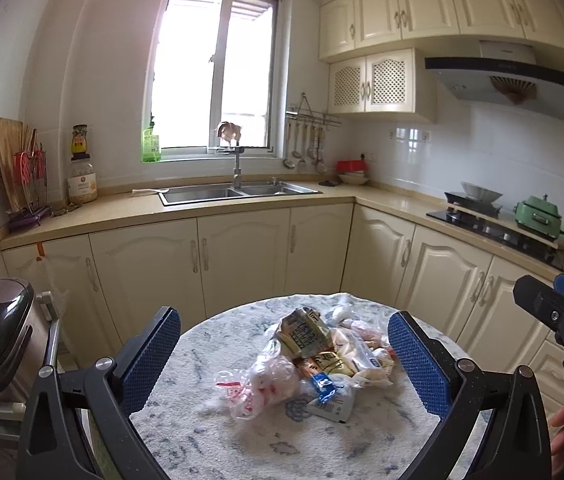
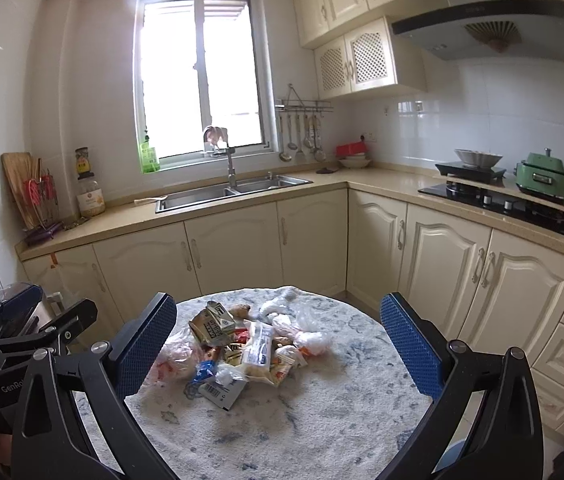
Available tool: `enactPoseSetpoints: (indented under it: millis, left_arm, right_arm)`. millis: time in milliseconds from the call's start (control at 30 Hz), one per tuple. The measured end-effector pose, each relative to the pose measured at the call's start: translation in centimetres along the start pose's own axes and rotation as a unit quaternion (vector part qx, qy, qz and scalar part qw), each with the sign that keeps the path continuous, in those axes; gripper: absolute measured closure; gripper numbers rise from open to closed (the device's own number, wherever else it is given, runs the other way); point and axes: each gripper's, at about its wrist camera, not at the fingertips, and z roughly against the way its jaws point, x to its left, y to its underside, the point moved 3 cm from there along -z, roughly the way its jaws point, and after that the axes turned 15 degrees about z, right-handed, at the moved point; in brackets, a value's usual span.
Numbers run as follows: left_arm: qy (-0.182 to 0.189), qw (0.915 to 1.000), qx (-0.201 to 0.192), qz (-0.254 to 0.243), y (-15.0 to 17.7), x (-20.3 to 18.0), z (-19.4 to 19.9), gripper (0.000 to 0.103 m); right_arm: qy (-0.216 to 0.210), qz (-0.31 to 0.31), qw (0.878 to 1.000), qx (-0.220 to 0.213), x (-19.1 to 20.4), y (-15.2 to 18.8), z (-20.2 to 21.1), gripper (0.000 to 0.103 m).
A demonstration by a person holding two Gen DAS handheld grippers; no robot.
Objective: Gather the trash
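You hold both tongs, left gripper (image 1: pixel 284 364) and right gripper (image 2: pixel 278 346), spread wide and empty, trash pile (image 1: pixel 314 360) ahead between their fingers.

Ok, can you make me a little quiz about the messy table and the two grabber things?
1. True or false: the left gripper is holding a wrapper.
2. Where does the trash pile lie? A) in the sink B) on the round table C) on the stove
3. Fill in: the right gripper has its jaws ____.

Key: 1 false, it holds nothing; 2 B; 3 open.
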Motion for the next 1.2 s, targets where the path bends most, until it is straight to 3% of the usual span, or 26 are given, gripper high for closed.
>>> enactPoseSetpoints:
  millis: [267, 500, 867, 1100, 1167, 1200]
  left_arm:
    - [-0.024, 0.9995, 0.019, 0.007, 1.4, 2.0, -1.7, 0.001]
    - [-0.042, 0.9971, 0.059, 0.023, 2.1, 4.5, -6.3, 0.001]
    - [-0.050, 0.9890, 0.139, -0.004, 5.2, 5.2, -19.7, 0.001]
    - [-0.045, 0.9744, 0.219, -0.019, 6.7, 5.4, -28.4, 0.001]
    - [-0.028, 0.9730, 0.229, -0.006, 6.5, 5.5, -29.5, 0.009]
    - [-0.014, 0.9723, 0.233, 0.005, 6.1, 5.7, -30.0, 0.020]
  right_arm:
    - [-0.007, 0.007, 1.000, 0.013, 0.3, 0.6, -1.8, 0.000]
    - [-0.026, 0.015, 0.998, 0.063, 1.4, 2.9, -5.6, 0.000]
    - [-0.044, 0.019, 0.986, 0.158, 2.8, 8.1, -12.5, 0.000]
    - [-0.053, 0.012, 0.977, 0.205, 2.5, 10.3, -16.4, 0.000]
    - [-0.060, 0.004, 0.975, 0.215, 2.5, 10.7, -17.4, 0.000]
    - [-0.063, 0.001, 0.974, 0.217, 2.5, 10.8, -17.9, 0.000]
